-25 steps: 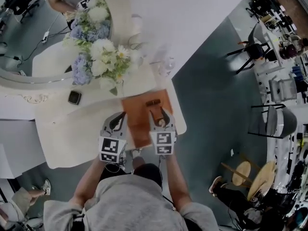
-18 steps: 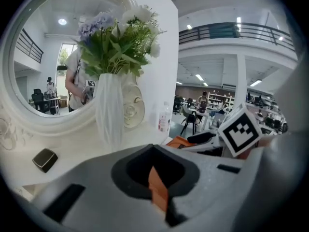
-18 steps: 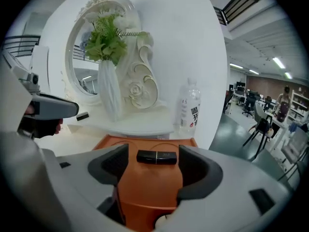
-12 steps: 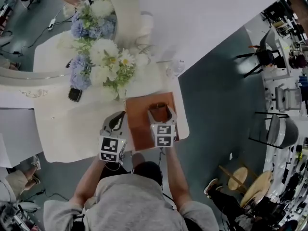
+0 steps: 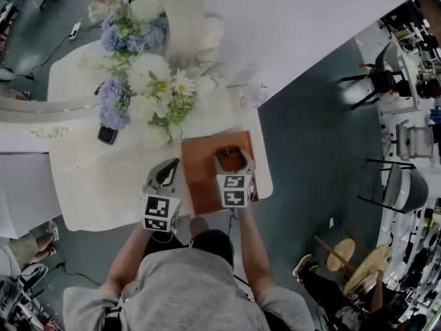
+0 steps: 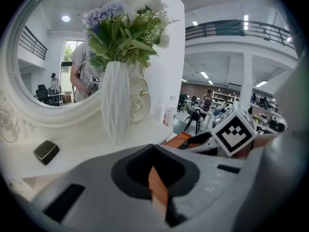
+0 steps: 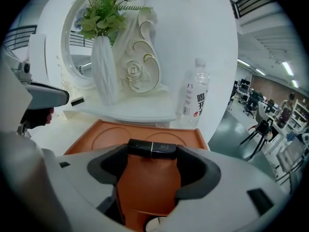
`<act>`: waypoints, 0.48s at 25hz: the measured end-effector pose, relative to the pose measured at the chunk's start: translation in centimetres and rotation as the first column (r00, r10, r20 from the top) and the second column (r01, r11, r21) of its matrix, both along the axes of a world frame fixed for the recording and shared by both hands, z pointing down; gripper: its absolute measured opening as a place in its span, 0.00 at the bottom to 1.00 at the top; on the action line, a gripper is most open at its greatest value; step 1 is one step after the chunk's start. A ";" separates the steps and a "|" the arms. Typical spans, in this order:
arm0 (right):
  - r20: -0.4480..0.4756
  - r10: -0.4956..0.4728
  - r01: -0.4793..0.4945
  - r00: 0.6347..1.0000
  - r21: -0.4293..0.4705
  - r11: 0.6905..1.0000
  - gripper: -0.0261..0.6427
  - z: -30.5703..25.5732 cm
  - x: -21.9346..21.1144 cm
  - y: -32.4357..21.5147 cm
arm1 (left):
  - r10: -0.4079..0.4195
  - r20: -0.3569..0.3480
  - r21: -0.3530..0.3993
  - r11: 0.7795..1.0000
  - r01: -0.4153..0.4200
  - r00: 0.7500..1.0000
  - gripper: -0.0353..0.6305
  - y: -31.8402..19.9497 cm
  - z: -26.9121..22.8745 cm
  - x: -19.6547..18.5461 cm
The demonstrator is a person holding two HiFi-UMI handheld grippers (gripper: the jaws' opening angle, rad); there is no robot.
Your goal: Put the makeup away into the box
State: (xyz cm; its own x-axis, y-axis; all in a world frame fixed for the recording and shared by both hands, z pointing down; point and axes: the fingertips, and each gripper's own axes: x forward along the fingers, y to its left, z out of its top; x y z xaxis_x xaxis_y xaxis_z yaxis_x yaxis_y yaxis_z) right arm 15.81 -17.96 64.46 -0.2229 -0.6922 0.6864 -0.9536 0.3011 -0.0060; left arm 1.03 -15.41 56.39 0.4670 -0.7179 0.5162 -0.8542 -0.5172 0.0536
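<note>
Lipstick tube (image 7: 152,149) down in the orange box (image 5: 200,167), right gripper (image 5: 232,159) released.
Right gripper hangs low over the box; its jaws have just been opening and stand wide, and the black lipstick tube lies flat on the box floor, crosswise at their tips. Left gripper (image 5: 169,165) is clenched on nothing, jaws together, over the white counter (image 5: 103,178) just beside the box's left edge.
</note>
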 end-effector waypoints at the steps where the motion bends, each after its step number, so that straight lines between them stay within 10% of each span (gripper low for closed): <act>1: -0.001 -0.003 0.003 1.000 0.000 1.000 0.53 0.1 0.0 0.0 | 0.001 0.001 -0.001 1.000 -0.001 1.000 0.06 0.1 -0.1 0.0; 12: 0.009 -0.012 0.012 1.000 0.052 0.999 0.53 -2.2 0.2 2.0 | 0.033 -0.001 0.014 0.999 -0.033 0.999 0.06 1.2 -0.9 0.0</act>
State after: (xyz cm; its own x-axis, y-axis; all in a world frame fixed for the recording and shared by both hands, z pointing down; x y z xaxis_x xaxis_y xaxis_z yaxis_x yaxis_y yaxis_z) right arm 16.02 -15.99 62.26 -0.2376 -0.7243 0.6472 -0.9498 0.3128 0.0015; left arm 1.05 -14.23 55.48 0.4913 -0.7090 0.5059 -0.8366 -0.5457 0.0477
